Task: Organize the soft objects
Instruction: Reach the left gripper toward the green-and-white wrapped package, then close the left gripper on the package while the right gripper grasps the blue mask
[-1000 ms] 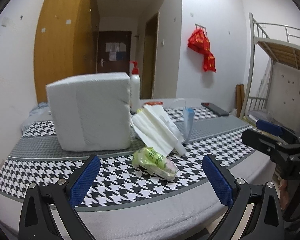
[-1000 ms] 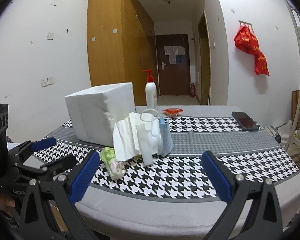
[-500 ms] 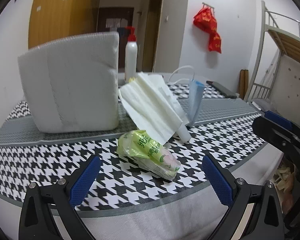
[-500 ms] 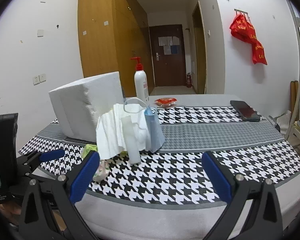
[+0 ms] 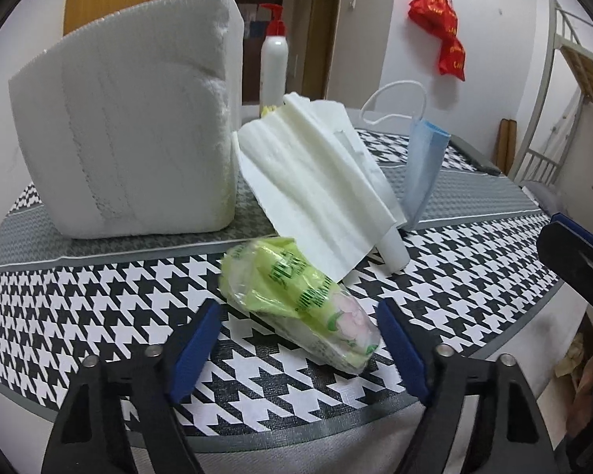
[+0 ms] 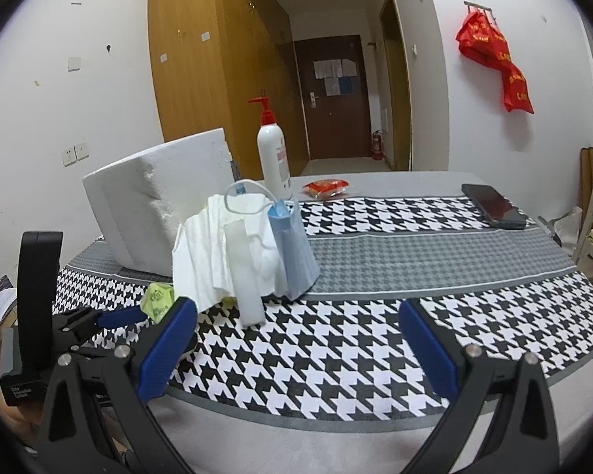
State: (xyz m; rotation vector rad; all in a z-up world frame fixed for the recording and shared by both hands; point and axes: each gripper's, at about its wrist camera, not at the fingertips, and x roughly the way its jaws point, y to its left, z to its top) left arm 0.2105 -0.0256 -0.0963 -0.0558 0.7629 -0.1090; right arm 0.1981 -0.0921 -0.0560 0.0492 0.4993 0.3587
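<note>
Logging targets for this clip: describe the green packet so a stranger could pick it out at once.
Start from the big white foam block on the houndstooth cloth. In front of it white tissues lean; at their foot, nearest the table edge, lies the green packet. It is the only green thing, a crinkly clear wrapper with a pink flower.

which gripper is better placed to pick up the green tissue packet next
Left. The left gripper straddles the green tissue packet, jaws closing but not yet touching it. The right gripper faces bare tablecloth.

Print on the green tissue pack and red bag is unreadable.
</note>
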